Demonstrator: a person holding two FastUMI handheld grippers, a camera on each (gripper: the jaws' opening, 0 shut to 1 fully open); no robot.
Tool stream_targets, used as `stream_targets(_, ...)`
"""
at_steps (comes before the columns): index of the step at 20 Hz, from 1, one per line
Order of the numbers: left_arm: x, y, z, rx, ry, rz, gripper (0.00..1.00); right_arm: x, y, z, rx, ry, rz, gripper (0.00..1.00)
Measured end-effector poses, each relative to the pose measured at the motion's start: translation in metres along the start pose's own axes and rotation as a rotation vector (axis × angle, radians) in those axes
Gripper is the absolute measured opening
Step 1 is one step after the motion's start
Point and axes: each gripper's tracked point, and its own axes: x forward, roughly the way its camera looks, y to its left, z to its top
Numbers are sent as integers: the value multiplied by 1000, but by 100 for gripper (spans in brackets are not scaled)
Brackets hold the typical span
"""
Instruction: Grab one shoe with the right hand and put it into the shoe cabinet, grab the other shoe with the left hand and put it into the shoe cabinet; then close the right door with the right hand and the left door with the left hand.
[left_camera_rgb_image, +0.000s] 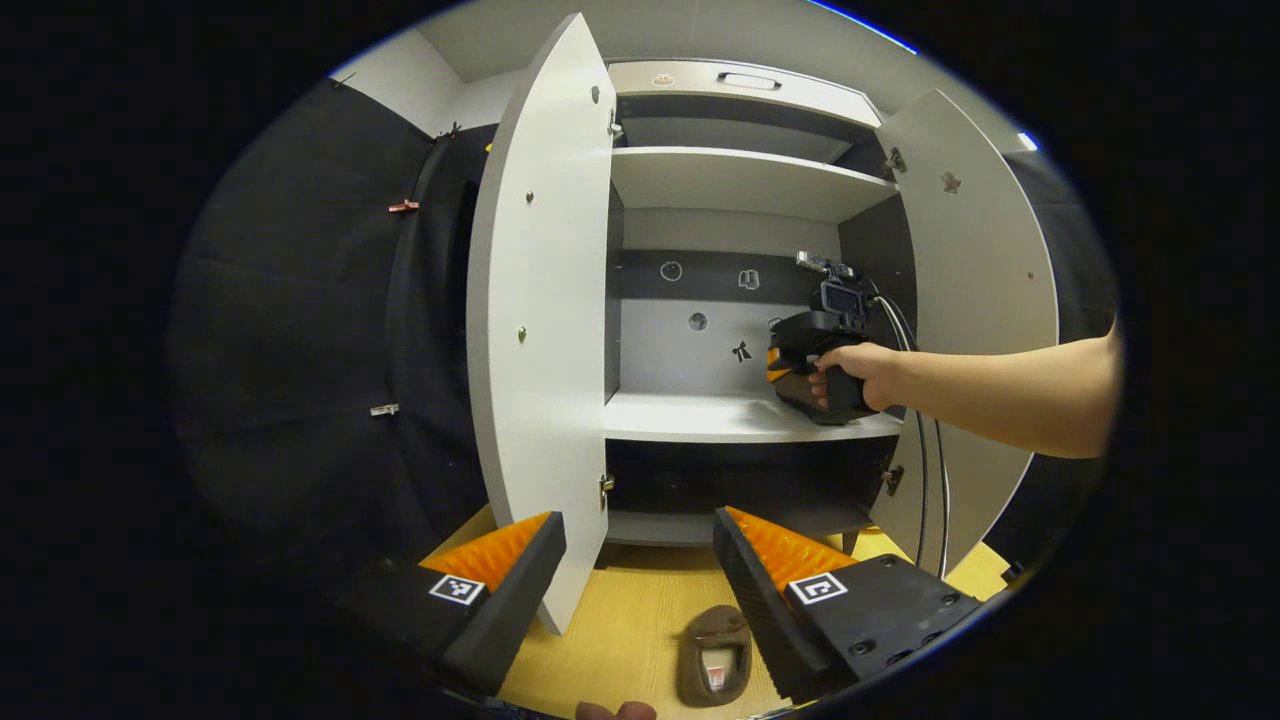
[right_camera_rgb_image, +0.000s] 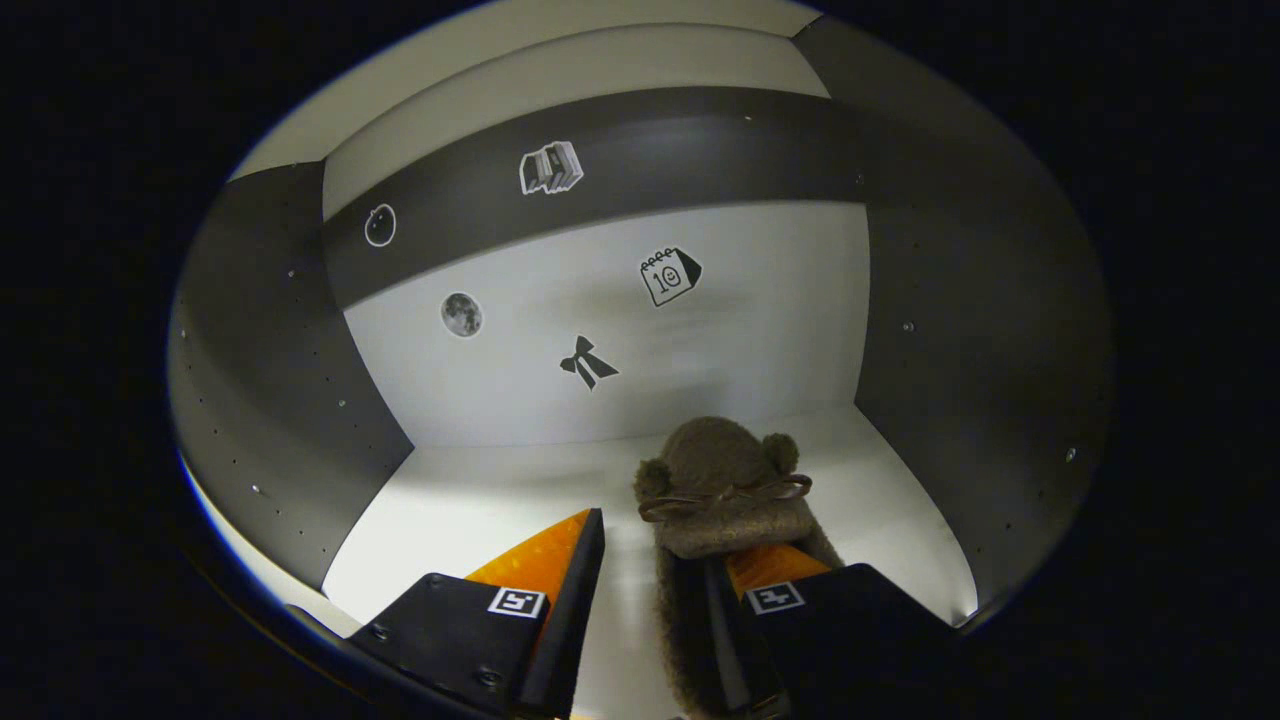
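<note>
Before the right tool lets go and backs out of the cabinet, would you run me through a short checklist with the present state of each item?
1. First slipper on the middle shelf, inside the cabinet: ok.
2. Right tool released: not ok; its fingers are spread, but one finger sits inside the slipper.
3. Second slipper on the wooden floor, ready for pickup: ok.
4. Left tool open with nothing in it: ok.
5. Left door and right door open wide enough for access: ok.
6. Shelf space beside the first slipper: ok, bare to its left.
</note>
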Motion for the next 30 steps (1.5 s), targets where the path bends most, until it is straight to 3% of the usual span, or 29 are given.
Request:
stream_targets(1, 0, -1, 0, -2, -1, -5, 95, -5, 2, -1, -5, 4, 12, 56)
stream_targets(5, 3, -8, -1, -6, -4, -23, 95, -26, 4, -1, -51, 5, 28, 81)
stream_targets(12, 10, -16, -21, -61, 43, -69, 95, -78, -2, 16, -93, -82, 27, 97)
stream_targets(18, 21, -18, -57, -34, 103, -106, 95, -153, 1, 43, -97, -261, 59, 97)
stream_targets(30, 31, -58, -232, 78, 419, -250, 95, -336, -13, 30, -187, -491, 90, 98)
